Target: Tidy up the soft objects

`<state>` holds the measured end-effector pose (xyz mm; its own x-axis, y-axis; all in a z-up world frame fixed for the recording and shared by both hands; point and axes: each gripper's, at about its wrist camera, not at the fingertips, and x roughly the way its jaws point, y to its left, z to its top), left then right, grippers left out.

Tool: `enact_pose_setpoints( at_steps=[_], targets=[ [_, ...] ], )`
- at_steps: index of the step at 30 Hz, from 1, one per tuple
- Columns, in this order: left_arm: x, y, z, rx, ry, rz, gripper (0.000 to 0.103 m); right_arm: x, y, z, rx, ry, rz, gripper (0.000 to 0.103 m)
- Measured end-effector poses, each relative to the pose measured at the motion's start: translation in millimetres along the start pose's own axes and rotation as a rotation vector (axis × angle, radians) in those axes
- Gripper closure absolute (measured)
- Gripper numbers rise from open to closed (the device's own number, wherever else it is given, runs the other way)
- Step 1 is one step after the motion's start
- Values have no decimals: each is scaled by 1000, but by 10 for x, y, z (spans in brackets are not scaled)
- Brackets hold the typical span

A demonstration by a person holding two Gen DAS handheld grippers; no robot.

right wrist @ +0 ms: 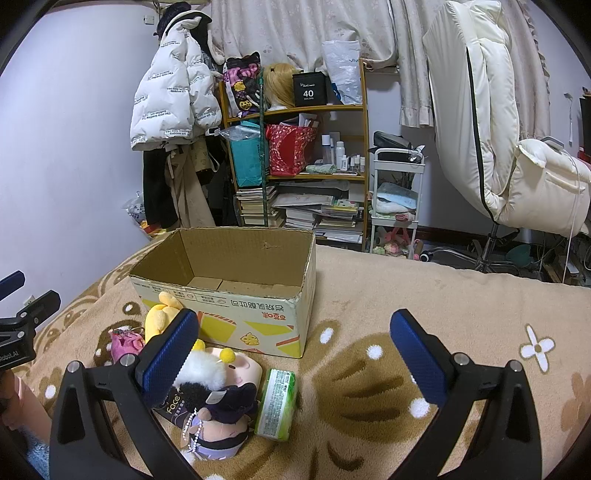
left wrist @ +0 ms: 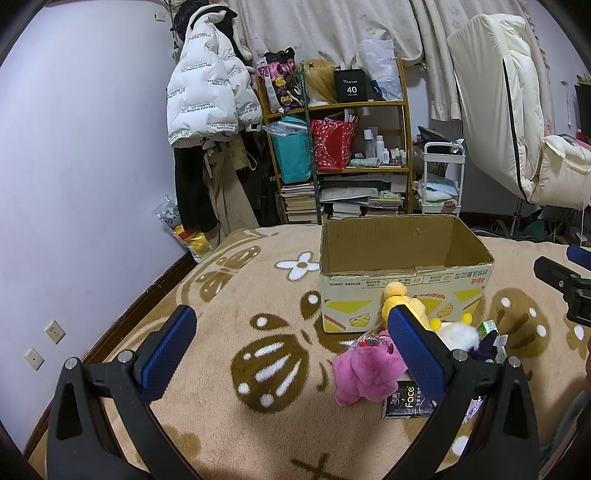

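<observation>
Left wrist view: left tool wide, empty, above blanket; pink plush beside right finger, cardboard box behind.
Right wrist view: right tool wide, empty; doll, green pack before box.

A bedroom corner is seen beyond a tan blanket patterned with brown shapes and white flowers. A white puffer jacket printed with black lettering is hung against the pale wall, above dark and beige garments. Beside it, a wooden shelf unit is crowded: a blond wig and a black box marked "40" on top, a teal bag and a red gift bag below, stacked books at the bottom. A small white trolley is placed just beside the shelf, and a cream padded chair near the curtains.
</observation>
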<state>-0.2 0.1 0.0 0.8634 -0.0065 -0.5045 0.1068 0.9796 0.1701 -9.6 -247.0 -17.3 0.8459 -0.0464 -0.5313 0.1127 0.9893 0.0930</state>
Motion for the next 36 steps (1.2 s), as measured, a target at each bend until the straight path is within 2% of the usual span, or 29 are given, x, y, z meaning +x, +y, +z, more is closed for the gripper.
enact_pose_setpoints(
  at_steps=[36],
  targets=[
    [0,-5,1,5,3,2,1,5,-9,-7,6,2,-1,0]
  ],
)
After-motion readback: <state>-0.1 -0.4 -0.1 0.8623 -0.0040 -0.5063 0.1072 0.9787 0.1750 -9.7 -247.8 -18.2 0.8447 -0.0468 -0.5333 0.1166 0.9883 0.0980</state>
